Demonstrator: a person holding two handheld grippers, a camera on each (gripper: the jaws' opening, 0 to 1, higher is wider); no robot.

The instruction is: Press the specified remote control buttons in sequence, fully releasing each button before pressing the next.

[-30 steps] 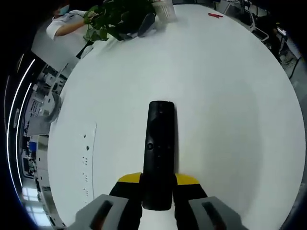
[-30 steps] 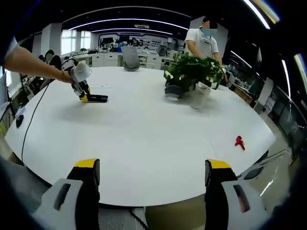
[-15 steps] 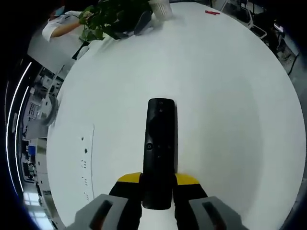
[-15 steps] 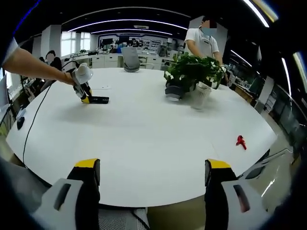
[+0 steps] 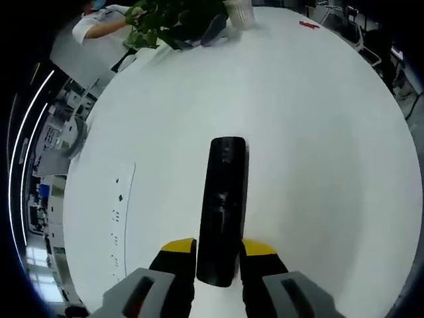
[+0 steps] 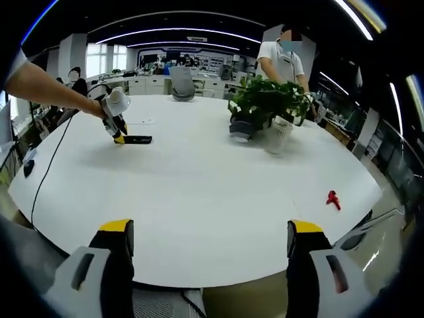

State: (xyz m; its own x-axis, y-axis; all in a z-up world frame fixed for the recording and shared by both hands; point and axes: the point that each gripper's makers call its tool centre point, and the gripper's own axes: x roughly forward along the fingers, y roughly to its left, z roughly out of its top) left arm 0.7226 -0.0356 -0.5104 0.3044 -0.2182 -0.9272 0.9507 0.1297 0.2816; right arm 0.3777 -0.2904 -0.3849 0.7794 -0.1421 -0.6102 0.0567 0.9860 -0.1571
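Left hand-held gripper (image 5: 218,255): your left hand-held gripper is clenched around the near end of the long black plastic remote control (image 5: 222,205), its 2 yellow-tipped jaws touching the remote's sides.
Remote: it runs straight away from your jaws over the round white bench (image 5: 318,132); whether its far end rests on the bench or hangs just above, you cannot tell. In the right gripper view it shows small, at the far left of the bench (image 6: 136,140).
Right hand-held gripper (image 6: 209,248): released, jaws wide apart with nothing between them, at the bench's near edge and well apart from the remote.
Buttons: blurred in the left gripper view, so you cannot tell which is which.
Other things: a green leafy potted plant (image 6: 265,99), a white ribbed cup (image 6: 278,136) just beside it, a small red object (image 6: 333,198) near the right edge, and a person in a white shirt (image 6: 281,63) behind the plant.
Risk 1: with only the remote's end held, a press far along it could lever it out of your jaws.
Risk 2: the pressing gripper has a long reach, so a hurried approach could land on the wrong button or on 2 at once.
Risk 3: tilting your left hand could carry the remote out of view.
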